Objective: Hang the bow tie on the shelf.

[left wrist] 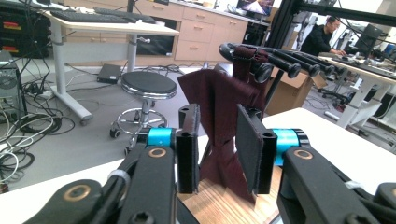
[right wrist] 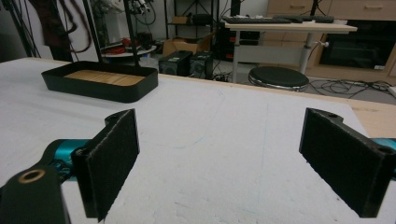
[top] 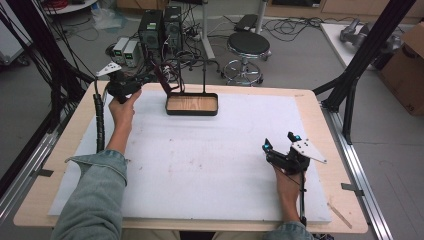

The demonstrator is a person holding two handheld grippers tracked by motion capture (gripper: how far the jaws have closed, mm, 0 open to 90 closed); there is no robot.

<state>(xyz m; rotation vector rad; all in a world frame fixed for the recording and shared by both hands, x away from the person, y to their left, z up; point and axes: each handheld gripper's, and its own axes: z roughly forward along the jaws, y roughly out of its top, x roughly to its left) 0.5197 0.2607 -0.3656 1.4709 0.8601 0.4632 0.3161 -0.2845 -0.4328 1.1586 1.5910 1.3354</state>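
the left gripper (left wrist: 217, 149) has its fingers (left wrist: 187, 149) partly spread around a dark red strip of cloth (left wrist: 219, 112), near it on both sides but not clearly pinching it. the cloth hangs from a black rack of pegs (left wrist: 285, 60) that stands on a thin post (top: 204, 75) over a black tray with a wooden floor (top: 192, 104) at the far edge of the table (top: 210, 160). the right gripper (top: 280, 142) rests on the white table cover with its fingers (right wrist: 112, 158) spread wide and nothing between them. judging from this, the cloth is still on the rack and its removal is barely begun
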